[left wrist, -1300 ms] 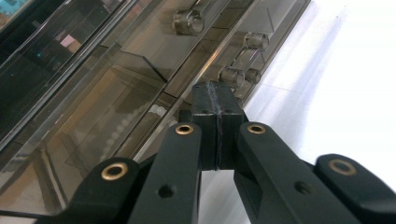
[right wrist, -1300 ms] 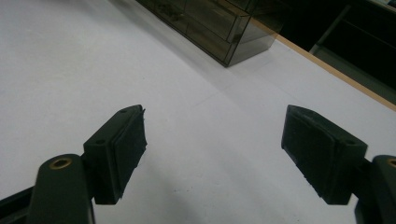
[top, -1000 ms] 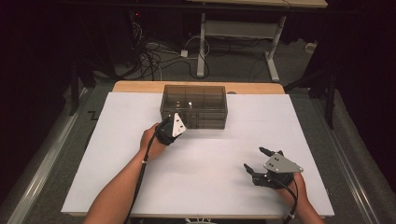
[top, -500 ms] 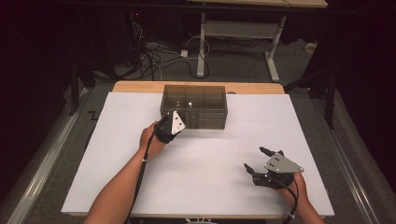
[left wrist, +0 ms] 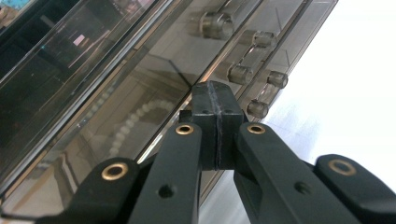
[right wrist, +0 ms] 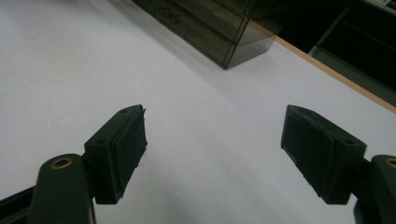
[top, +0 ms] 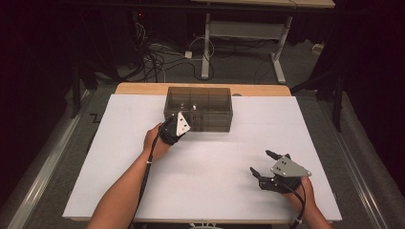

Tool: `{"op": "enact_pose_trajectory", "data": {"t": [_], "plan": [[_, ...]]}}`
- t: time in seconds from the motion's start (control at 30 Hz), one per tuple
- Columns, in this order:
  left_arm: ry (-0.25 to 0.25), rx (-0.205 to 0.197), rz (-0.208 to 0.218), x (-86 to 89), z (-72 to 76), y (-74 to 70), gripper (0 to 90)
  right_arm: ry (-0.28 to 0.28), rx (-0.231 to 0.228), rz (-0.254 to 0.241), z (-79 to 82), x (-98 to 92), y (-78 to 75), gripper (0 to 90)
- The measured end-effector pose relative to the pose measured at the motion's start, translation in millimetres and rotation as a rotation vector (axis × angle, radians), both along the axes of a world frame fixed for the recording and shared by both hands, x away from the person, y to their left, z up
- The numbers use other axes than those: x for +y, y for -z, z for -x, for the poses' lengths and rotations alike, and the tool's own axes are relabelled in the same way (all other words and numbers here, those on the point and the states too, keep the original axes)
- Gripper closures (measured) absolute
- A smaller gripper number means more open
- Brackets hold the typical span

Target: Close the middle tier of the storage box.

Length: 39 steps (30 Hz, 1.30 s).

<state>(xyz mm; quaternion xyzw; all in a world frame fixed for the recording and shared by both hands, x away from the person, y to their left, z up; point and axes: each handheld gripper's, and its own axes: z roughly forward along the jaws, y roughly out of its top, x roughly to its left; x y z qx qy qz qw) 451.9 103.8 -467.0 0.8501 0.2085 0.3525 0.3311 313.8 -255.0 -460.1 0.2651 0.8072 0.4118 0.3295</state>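
One smoked, see-through drawer box (top: 198, 109) stands at the far middle of the white table (top: 119, 157), its drawer fronts facing you, and it is the thing under work. In the left gripper view several small cylindrical knobs (left wrist: 216, 24) stud those fronts, and a string of pale beads (left wrist: 122, 130) shows dimly through the plastic of a drawer.

Your left gripper (left wrist: 215, 100) sits against the left part of the box front, jaws fully together with nothing visible between the pads. Its tip rests at or just off the drawer face, beside the knobs; whether it touches cannot be told. Your right gripper (right wrist: 212, 154) lies well apart on the near right of the table, jaws spread wide, holding nothing, pointed loosely toward the box.

Judgement: you are at the approach to a drawer, not yet at the pull. No knob is gripped and no drawer appears drawn out. The next move calls for you to part the left jaws, centre them over one knob, close, and draw straight toward yourself. Consider bracing the box with the right gripper, since a light box may slide.
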Motion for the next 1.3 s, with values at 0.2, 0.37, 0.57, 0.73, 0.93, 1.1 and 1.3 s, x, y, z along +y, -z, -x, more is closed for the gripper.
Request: {"op": "enact_pose_trajectory", "data": {"t": [0.2,0.37,0.57,0.73,0.93,1.1,1.3], "plan": [[0.003,0.0,-0.005,-0.5,-0.3,-0.3,87.8,-0.004,0.0,0.0,0.2,0.1,0.0,23.1],[-0.003,-0.001,0.006,-1.2,0.4,0.1,87.8,-0.01,0.003,0.006,0.5,1.4,0.8,23.1],[-0.01,0.007,0.015,0.5,0.6,-0.3,87.7,-0.011,0.007,0.003,-0.3,1.0,1.1,23.1],[-0.013,0.012,0.03,2.6,3.4,-3.2,87.6,-0.014,0.009,0.003,0.1,1.0,1.2,23.3],[0.004,-0.015,0.03,2.1,9.8,-11.2,87.6,-0.019,0.003,0.005,0.7,2.3,0.1,23.4],[0.014,-0.037,0.049,3.7,15.3,-18.1,87.0,-0.016,0.01,0.004,0.4,2.1,1.1,23.4],[0.008,-0.075,0.045,9.3,18.8,-25.6,84.0,-0.029,0.017,0.005,-0.3,5.4,1.8,23.5]]}}
